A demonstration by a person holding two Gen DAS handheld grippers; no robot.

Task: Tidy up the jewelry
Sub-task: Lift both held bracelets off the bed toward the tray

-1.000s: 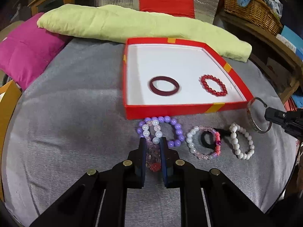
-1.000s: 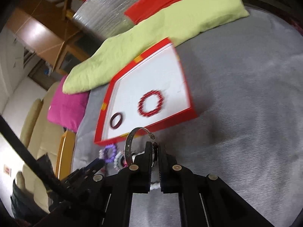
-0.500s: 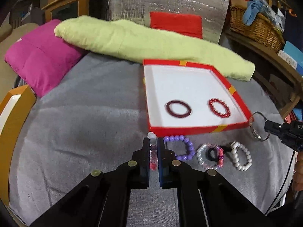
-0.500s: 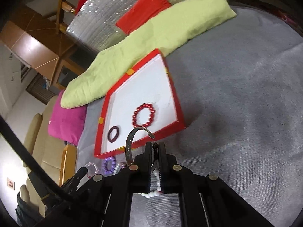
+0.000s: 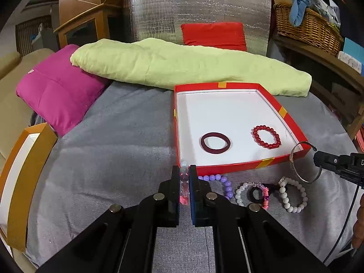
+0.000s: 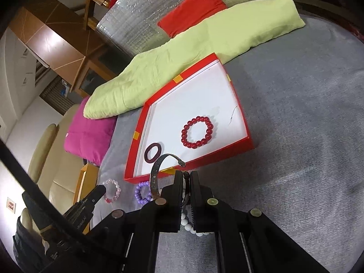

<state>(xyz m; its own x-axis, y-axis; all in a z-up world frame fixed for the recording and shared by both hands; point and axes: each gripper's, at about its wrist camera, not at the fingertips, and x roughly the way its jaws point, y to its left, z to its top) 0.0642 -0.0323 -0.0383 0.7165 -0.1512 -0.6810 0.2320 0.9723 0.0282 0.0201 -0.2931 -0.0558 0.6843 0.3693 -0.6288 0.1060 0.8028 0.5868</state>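
A red box (image 5: 229,165) with a white floor holds a dark red ring (image 5: 215,143) and a red bead bracelet (image 5: 266,137). My left gripper (image 5: 184,175) is shut on a pink and white bead bracelet (image 5: 183,183), held above the grey cloth near the box's front left corner. My right gripper (image 6: 187,179) is shut on a silver open bangle (image 6: 157,177), held by the box's front right corner; the bangle also shows in the left wrist view (image 5: 298,170). A purple bracelet (image 5: 221,182), a mixed pink-white bracelet with a black ring (image 5: 254,193) and a white bead bracelet (image 5: 292,195) lie on the cloth.
A lime green cushion (image 5: 182,68) lies behind the box and a magenta cushion (image 5: 56,88) at the left. An orange-edged box (image 5: 22,177) sits at the left edge. A wicker basket (image 5: 307,27) stands on a shelf at the back right.
My left gripper has lifted the pink and white bracelet off the cloth, away from the purple one. My right gripper holds the bangle and has risen slightly near the box corner.
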